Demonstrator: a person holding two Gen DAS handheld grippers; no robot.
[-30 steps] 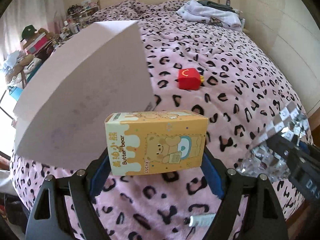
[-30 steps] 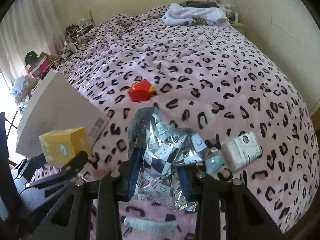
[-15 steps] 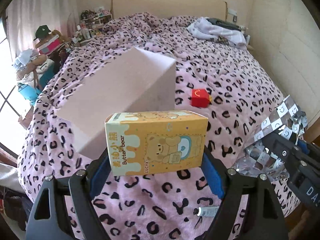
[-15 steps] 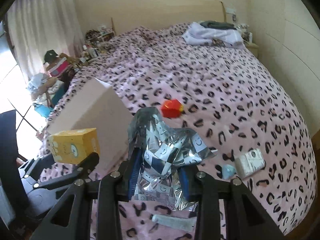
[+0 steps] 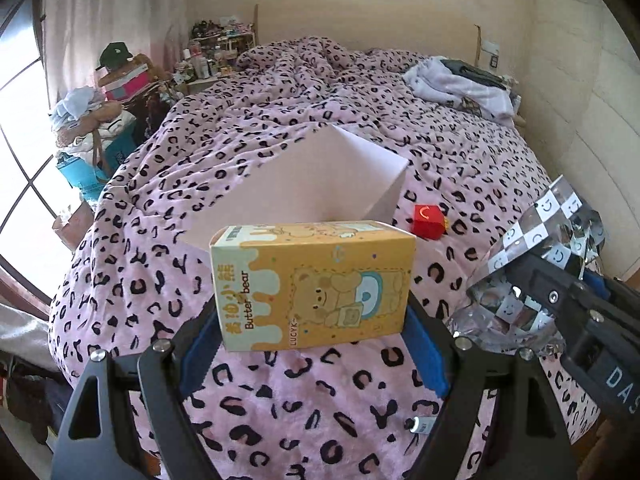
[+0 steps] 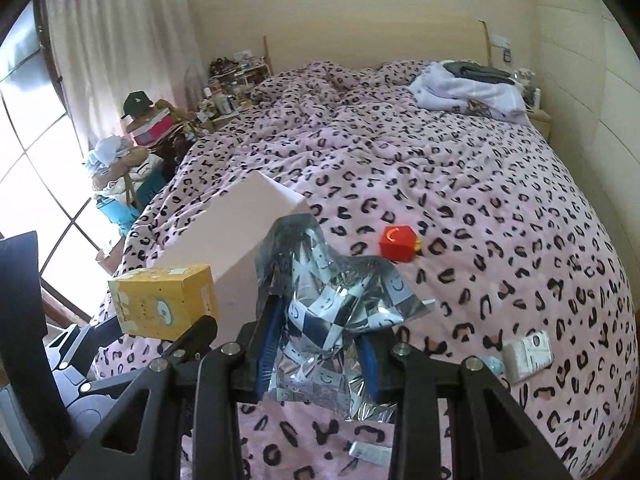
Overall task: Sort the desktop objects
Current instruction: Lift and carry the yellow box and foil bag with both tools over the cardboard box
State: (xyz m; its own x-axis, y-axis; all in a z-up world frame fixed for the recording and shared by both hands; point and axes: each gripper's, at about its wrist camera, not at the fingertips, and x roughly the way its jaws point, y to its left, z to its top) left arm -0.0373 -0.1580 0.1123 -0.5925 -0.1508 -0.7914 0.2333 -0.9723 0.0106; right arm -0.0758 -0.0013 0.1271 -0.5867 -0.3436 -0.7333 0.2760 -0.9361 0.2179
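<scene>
My left gripper (image 5: 312,344) is shut on a yellow Butter bear box (image 5: 312,284), held lengthwise between its blue pads above the bed; the same yellow box (image 6: 164,300) shows at the lower left of the right wrist view. My right gripper (image 6: 320,356) is shut on a crinkled silver checkered foil bag (image 6: 332,312), which also shows as the foil bag (image 5: 536,264) at the right of the left wrist view. A large pale pink box (image 5: 320,176) lies on the bed beyond both. A small red box (image 6: 398,242) sits right of it.
The bed carries a pink leopard-print cover (image 6: 480,184). A white packet (image 6: 528,354) with a pale blue item beside it lies near the right edge, and a small tube (image 6: 370,452) lies near the front. Clothes (image 6: 468,84) are piled at the headboard. Clutter stands left of the bed.
Both grippers have risen and drawn back from the bed with their loads still held. The pink box and the red box now look smaller and farther away.
</scene>
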